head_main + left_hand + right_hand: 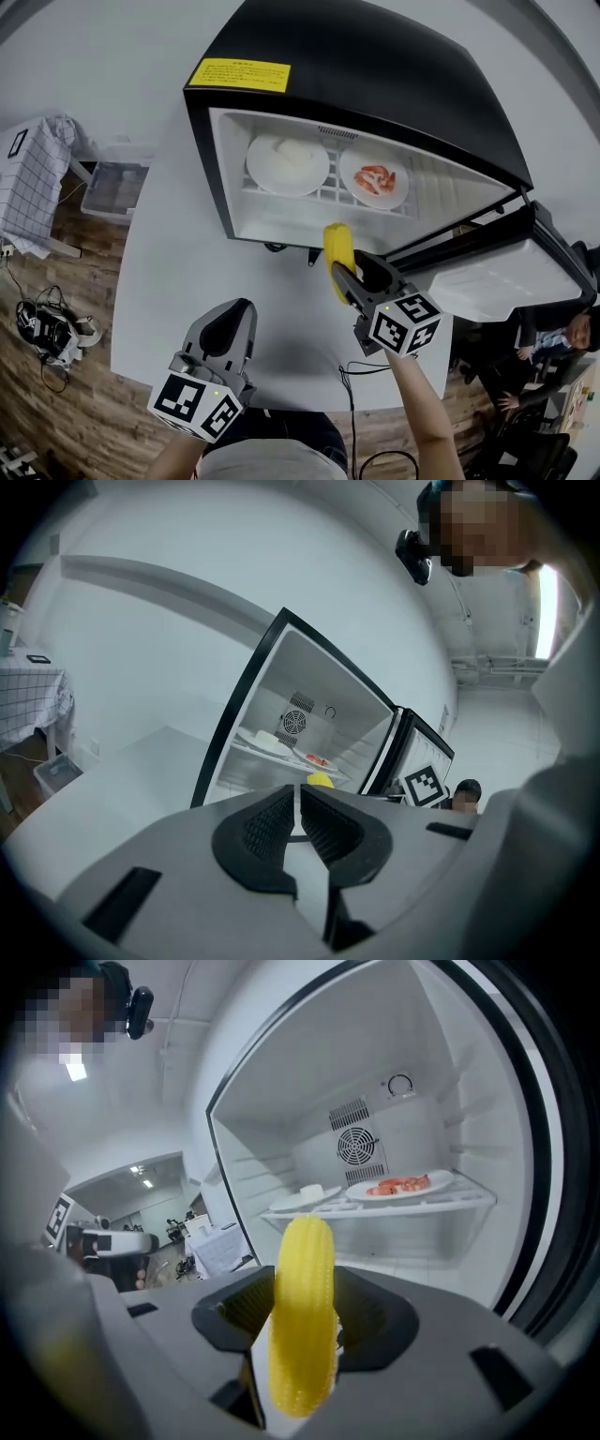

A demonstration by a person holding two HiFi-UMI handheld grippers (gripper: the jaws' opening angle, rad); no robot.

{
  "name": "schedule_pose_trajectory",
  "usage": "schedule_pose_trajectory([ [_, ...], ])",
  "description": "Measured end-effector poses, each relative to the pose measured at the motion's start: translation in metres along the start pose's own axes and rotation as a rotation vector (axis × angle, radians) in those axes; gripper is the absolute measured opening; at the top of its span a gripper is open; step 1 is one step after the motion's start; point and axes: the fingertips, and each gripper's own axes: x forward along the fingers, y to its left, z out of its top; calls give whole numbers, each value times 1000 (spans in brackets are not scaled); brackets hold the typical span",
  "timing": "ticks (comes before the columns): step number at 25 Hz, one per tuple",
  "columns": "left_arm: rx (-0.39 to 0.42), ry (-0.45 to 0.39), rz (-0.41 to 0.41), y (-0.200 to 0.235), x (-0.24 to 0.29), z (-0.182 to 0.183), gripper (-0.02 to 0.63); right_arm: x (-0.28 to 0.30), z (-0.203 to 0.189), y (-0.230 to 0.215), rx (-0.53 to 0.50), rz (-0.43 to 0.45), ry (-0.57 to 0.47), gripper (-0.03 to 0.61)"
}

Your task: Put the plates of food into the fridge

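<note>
A black mini fridge [375, 56] stands open on the white table [178, 281]. On its wire shelf sit two plates: one with pale food [287, 164] on the left and one with red shrimp-like food [375, 178] on the right. My right gripper [343, 272] is shut on a yellow corn cob [338, 248] just in front of the fridge's lower opening; in the right gripper view the cob [302, 1316] stands upright between the pads, with the shrimp plate [403, 1185] beyond. My left gripper [232, 323] hovers lower left, shut and empty [297, 813].
The fridge door [497, 272] hangs open to the right. A clear plastic bin [114, 187] and a checkered cloth [33, 178] lie left of the table. Cables and gear [47, 328] rest on the wooden floor. A person [562, 337] sits at far right.
</note>
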Motion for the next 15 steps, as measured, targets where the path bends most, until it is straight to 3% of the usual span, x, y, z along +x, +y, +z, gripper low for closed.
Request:
schedule_pose_trajectory([
  [5, -12, 11, 12, 4, 6, -4, 11, 28, -23, -28, -1, -50, 39, 206],
  [15, -24, 28, 46, 15, 11, -11, 11, 88, -35, -64, -125, -115, 100, 204],
])
